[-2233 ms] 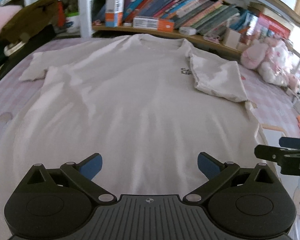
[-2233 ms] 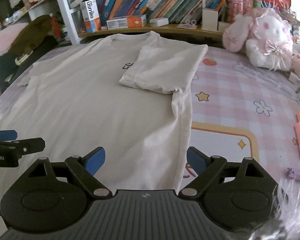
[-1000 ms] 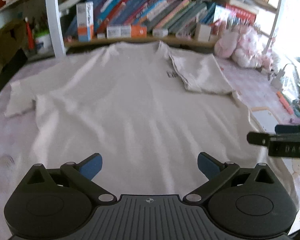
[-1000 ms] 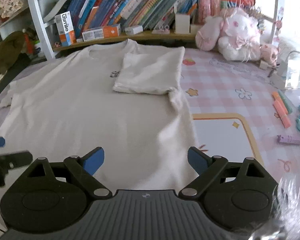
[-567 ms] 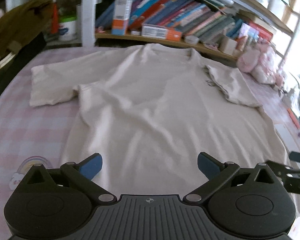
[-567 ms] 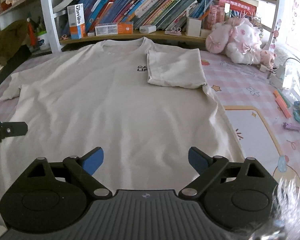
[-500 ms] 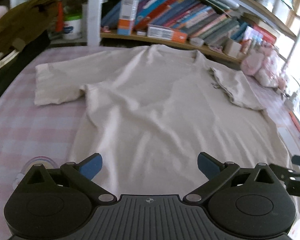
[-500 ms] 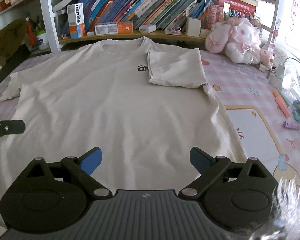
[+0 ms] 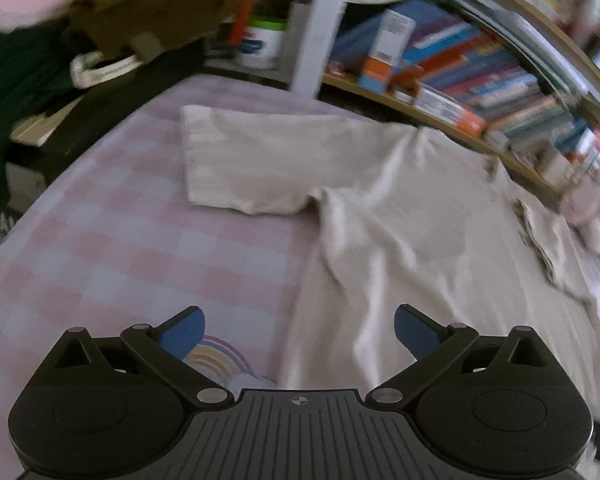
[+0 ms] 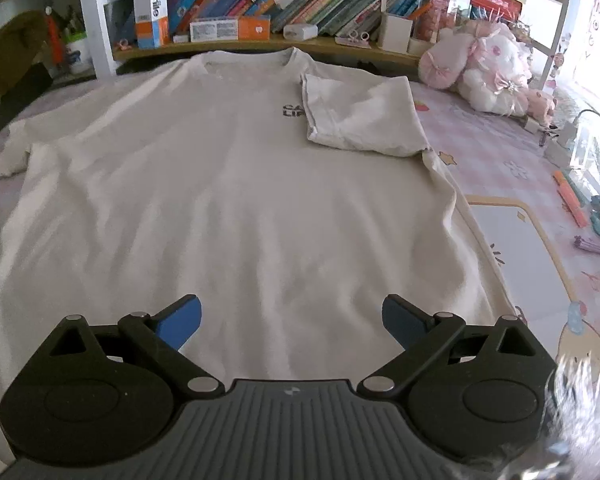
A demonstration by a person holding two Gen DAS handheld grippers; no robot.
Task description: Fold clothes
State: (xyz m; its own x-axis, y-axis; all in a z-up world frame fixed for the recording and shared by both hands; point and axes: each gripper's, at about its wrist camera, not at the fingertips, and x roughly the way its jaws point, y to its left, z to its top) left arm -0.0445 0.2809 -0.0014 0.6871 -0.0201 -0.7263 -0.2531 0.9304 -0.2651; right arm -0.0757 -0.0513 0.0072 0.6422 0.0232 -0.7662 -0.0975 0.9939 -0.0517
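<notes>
My left gripper (image 9: 300,330) hangs spread and empty, the flat left sleeve (image 9: 244,164) ahead and slightly leftward, its long axis crosswise, nearer this hand; my right gripper (image 10: 291,318) gapes empty over the hem; the T-shirt (image 10: 236,200), soft wrinkled cream cotton, lies spread, right sleeve (image 10: 364,120) folded inward
</notes>
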